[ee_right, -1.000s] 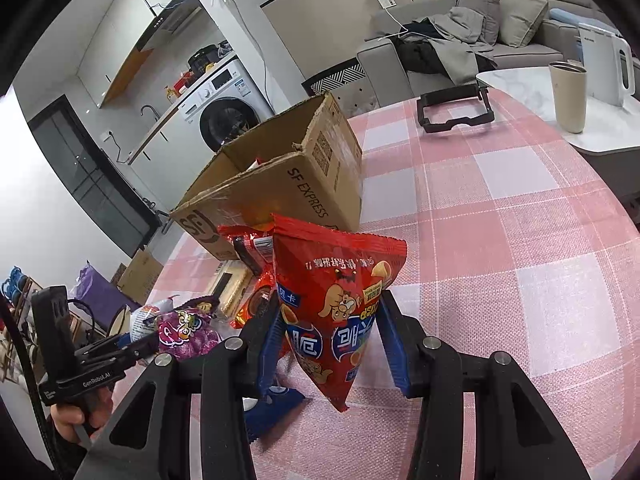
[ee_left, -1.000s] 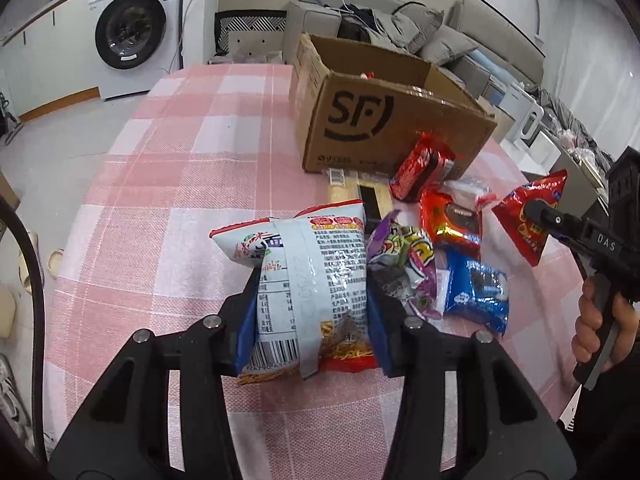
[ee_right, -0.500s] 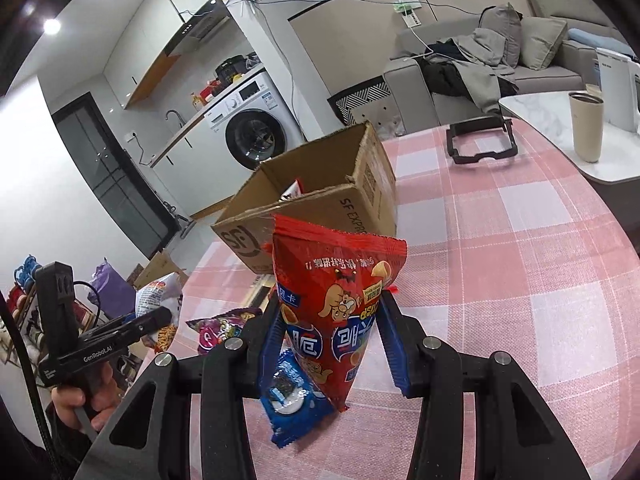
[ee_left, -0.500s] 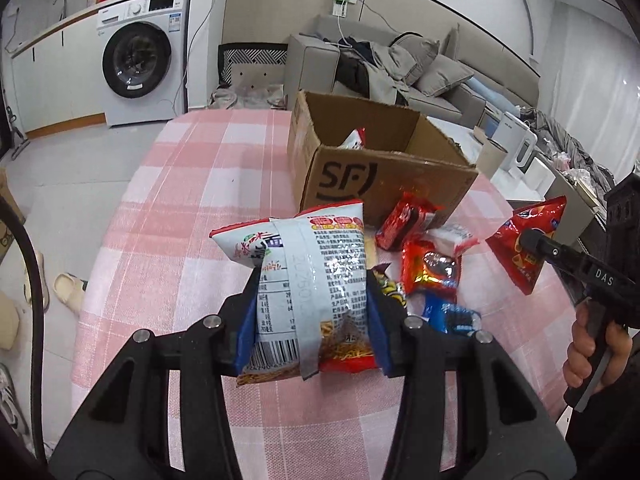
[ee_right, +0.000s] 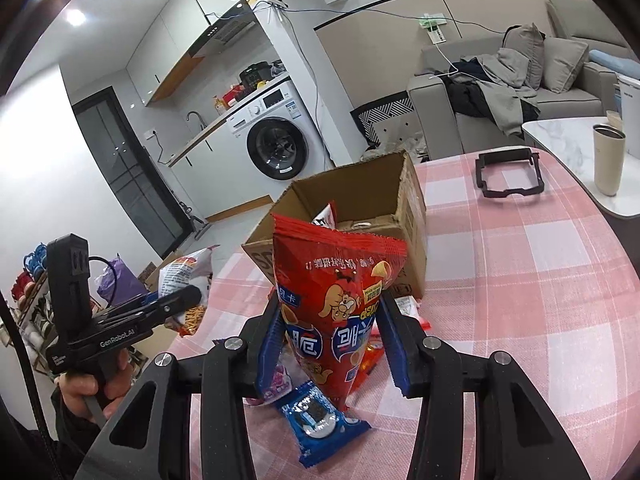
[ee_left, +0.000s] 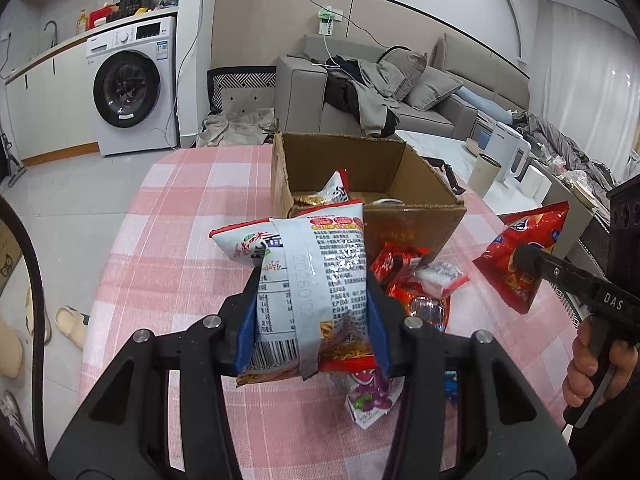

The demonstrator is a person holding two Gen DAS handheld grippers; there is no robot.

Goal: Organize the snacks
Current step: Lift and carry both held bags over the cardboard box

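Note:
My left gripper is shut on a white snack bag and holds it in the air, short of the open cardboard box. My right gripper is shut on a red chip bag, also lifted above the table; that bag shows in the left wrist view too. The box holds a few packets. Loose snacks lie on the pink checked table: red packets, a purple packet and a blue cookie packet.
A black plastic frame lies on the table beyond the box. A beige cup and a white kettle stand on a marble side table to the right. A washing machine and sofa are behind.
Both grippers have risen with their bags, so the table and box look farther below and the inside of the box has come into view. Both grips are unchanged.

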